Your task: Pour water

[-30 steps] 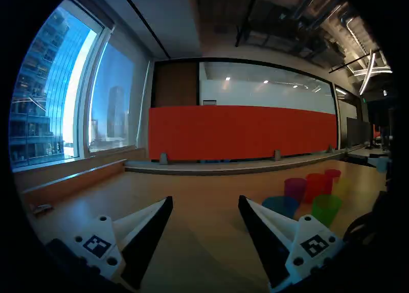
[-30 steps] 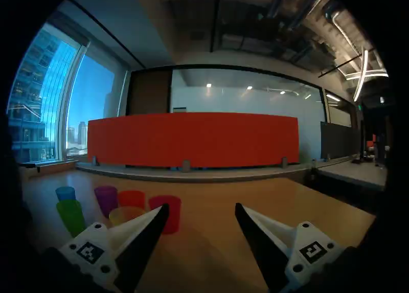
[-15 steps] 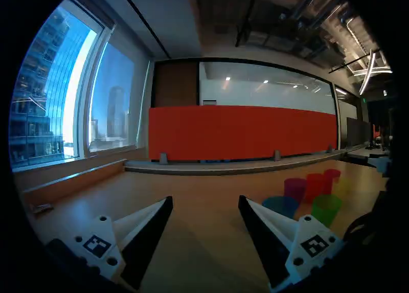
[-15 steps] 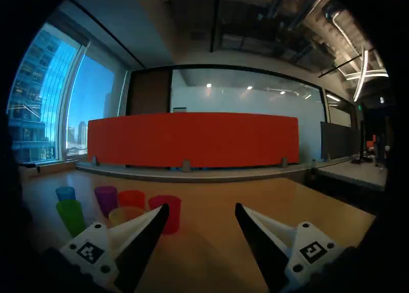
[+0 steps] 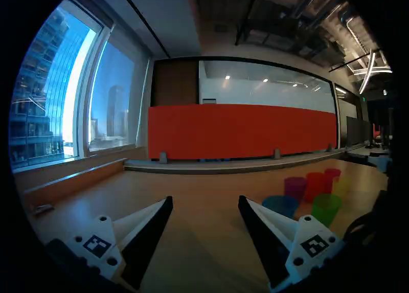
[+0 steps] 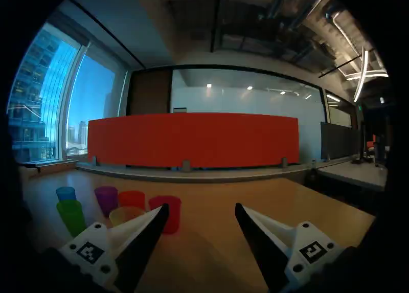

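Note:
Several coloured plastic cups stand in a cluster on the wooden table point(image 5: 204, 190). In the left gripper view they sit to the right: a blue cup point(image 5: 280, 206), a green cup point(image 5: 325, 208), a purple cup point(image 5: 295, 187), a red cup point(image 5: 315, 185) and a pink cup point(image 5: 332, 177). My left gripper point(image 5: 204, 205) is open, with nothing between its fingers, left of the cups. In the right gripper view the green cup point(image 6: 71, 216), blue cup point(image 6: 65, 193), purple cup point(image 6: 106, 198), orange-red cup point(image 6: 131, 198), yellow cup point(image 6: 124, 215) and pink cup point(image 6: 168, 212) sit at the left. My right gripper point(image 6: 200, 207) is open and holds nothing.
A long orange divider panel point(image 6: 194, 139) runs along the table's far edge. Tall windows point(image 5: 61, 109) stand to the left. A second desk point(image 6: 353, 173) lies to the right past a gap. A small object point(image 5: 41, 208) lies near the window-side ledge.

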A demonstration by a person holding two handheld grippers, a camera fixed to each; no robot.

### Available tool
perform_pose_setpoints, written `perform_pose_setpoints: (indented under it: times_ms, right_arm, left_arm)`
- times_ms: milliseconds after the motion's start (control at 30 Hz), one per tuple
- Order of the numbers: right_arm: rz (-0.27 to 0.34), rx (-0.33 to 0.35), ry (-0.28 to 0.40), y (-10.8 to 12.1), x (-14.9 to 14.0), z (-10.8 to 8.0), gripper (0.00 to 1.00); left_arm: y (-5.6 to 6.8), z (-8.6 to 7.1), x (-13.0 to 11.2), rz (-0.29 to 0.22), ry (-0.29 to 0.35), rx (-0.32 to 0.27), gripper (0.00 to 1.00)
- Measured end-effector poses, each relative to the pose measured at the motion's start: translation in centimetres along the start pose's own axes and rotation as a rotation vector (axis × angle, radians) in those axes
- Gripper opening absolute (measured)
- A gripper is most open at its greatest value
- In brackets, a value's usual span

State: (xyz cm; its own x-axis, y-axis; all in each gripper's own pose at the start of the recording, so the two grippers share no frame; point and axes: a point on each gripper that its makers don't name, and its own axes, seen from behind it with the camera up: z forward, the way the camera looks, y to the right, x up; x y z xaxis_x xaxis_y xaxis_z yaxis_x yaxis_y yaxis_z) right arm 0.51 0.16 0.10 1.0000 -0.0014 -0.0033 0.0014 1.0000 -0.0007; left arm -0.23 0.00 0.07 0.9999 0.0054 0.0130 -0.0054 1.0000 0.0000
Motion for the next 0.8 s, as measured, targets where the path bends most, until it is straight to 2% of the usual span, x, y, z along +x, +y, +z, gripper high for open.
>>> perform_pose_setpoints:
  times_ms: [233, 367, 467, 600, 800]
  right_arm:
    - [-0.019, 0.023, 0.006, -0.2, 3.2, 0.1, 1.0]
    - [-0.031, 0.042, -0.003, -0.5, 5.3, 0.2, 1.0]
    - [-0.029, 0.054, -0.015, -0.7, 6.7, 0.4, 1.0]
    - [-0.008, 0.081, -0.034, -1.2, 8.5, 0.7, 1.0]
    - [0.055, 0.126, -0.066, -2.1, 11.3, 1.2, 1.0]
  left_arm:
    - [0.1, 0.3, 1.9, 0.003, -0.014, -0.007, 0.95]
    - [0.5, 0.7, 4.0, -0.004, -0.02, -0.028, 0.95]
    - [0.9, 1.0, 5.9, -0.027, -0.019, -0.048, 0.95]
    - [1.6, 1.3, 8.5, -0.057, -0.018, -0.084, 0.95]
    - [1.9, 1.6, 13.0, -0.082, -0.002, -0.116, 0.95]
